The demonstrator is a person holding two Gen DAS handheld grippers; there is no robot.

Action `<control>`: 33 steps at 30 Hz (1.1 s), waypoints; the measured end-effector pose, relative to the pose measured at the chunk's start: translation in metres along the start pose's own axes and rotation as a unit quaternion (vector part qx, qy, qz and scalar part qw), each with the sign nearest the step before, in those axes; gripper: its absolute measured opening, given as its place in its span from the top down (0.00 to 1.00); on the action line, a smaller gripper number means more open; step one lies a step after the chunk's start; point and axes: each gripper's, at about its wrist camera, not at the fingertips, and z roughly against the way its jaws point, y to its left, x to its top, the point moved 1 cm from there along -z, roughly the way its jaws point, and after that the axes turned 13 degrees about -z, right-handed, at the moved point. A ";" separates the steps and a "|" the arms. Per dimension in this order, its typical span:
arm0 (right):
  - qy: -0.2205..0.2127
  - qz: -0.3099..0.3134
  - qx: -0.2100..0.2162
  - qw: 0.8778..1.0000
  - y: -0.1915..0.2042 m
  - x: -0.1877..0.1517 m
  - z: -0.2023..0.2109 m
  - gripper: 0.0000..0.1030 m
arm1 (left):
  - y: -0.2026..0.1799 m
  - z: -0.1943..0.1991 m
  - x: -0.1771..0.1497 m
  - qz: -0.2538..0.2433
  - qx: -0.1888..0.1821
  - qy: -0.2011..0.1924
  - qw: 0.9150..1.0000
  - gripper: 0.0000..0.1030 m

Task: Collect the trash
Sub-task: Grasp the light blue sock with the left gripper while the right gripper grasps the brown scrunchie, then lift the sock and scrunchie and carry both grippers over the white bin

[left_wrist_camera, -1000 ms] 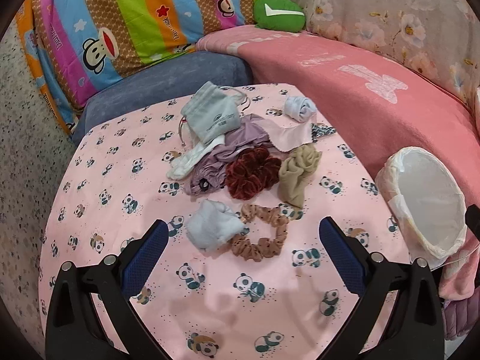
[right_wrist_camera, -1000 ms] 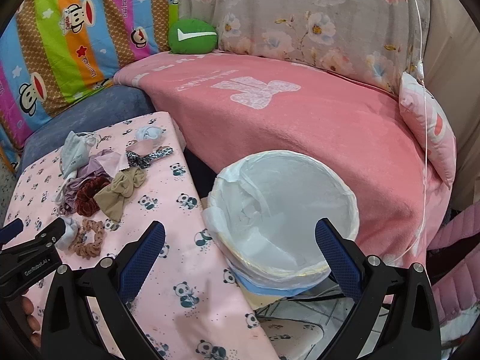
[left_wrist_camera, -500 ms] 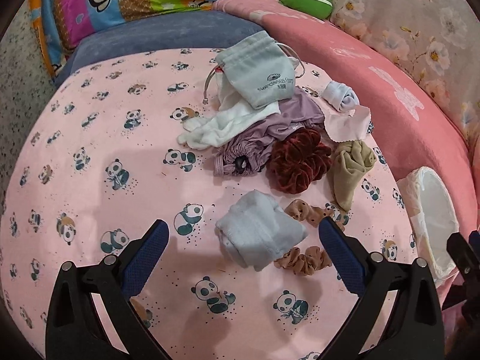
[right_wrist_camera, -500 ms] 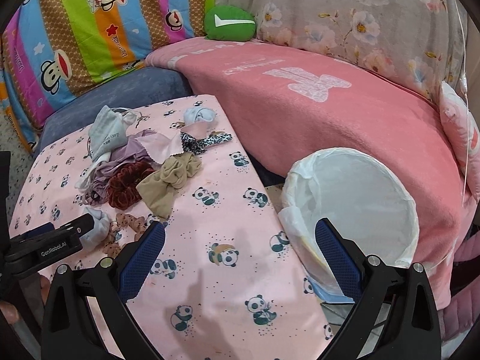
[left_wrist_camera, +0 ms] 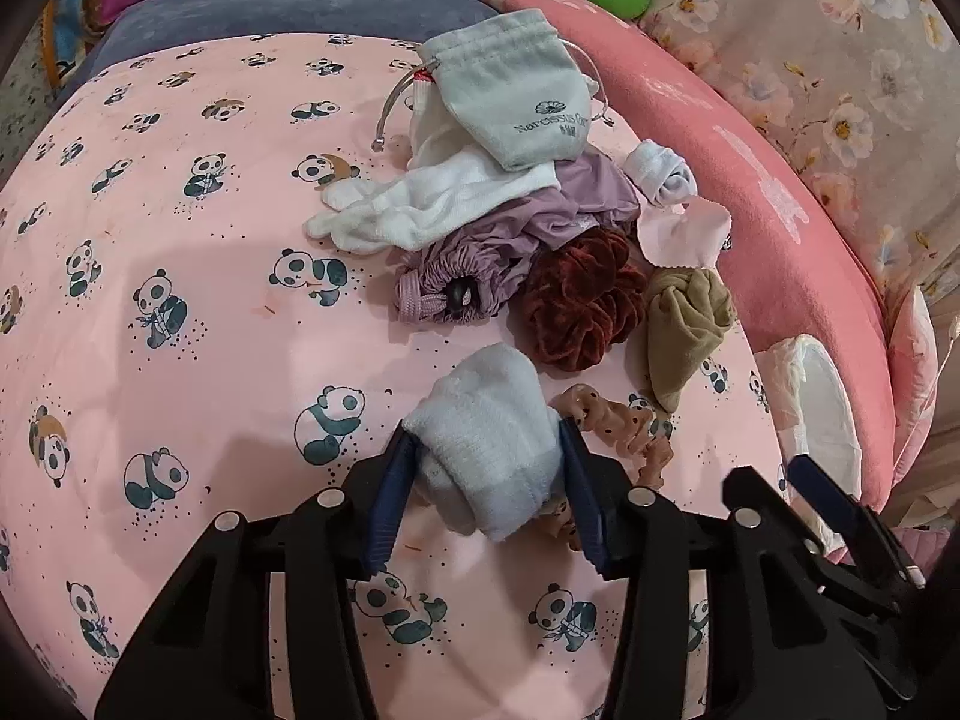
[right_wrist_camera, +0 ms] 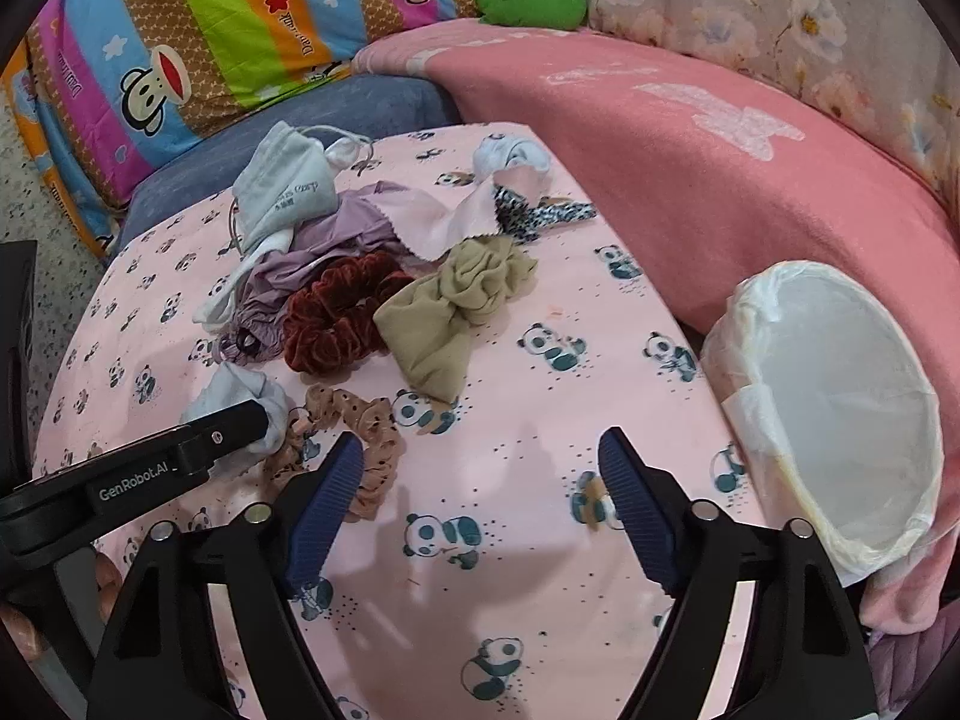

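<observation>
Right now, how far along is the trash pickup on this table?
Barely started: the lined bin looks empty. In hand: the left gripper is closing around the pale blue sock. The right gripper is closing over bare cloth beside the spotted scrunchie. The fabric pile remains.

Home living room, pink-blanketed sofa (right_wrist_camera: 720,168), cartoon cushion (right_wrist_camera: 198,42), panda tablecloth (right_wrist_camera: 510,480)

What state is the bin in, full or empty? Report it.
Empty as far as it shows: the bin stands upright beside the table, and only bare white liner is visible inside. Its bottom is out of view.
</observation>
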 end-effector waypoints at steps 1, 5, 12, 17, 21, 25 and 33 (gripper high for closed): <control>0.007 -0.001 0.004 1.000 0.003 0.000 -0.005 0.34 | 0.001 0.000 0.001 -0.001 0.002 0.000 1.000 0.59; 0.033 0.000 0.017 0.999 0.014 -0.004 -0.025 0.50 | 0.002 0.000 0.003 -0.012 0.015 -0.001 1.000 0.61; 0.064 0.008 0.035 0.997 0.029 -0.014 -0.048 0.77 | 0.000 0.002 0.007 -0.034 0.051 -0.004 0.998 0.61; 0.071 0.018 0.045 0.996 0.032 -0.016 -0.047 0.90 | -0.006 0.007 0.008 -0.053 0.079 -0.011 0.995 0.61; 0.057 0.015 0.049 0.997 0.028 -0.013 -0.031 0.92 | -0.017 0.015 0.011 -0.067 0.094 -0.020 0.993 0.61; 0.027 0.009 0.049 0.998 0.017 -0.001 -0.006 0.92 | -0.034 0.024 0.017 -0.084 0.107 -0.032 0.990 0.61; -0.040 -0.031 0.052 0.997 -0.024 0.038 0.056 0.92 | -0.083 0.042 0.032 -0.126 0.109 -0.064 0.984 0.61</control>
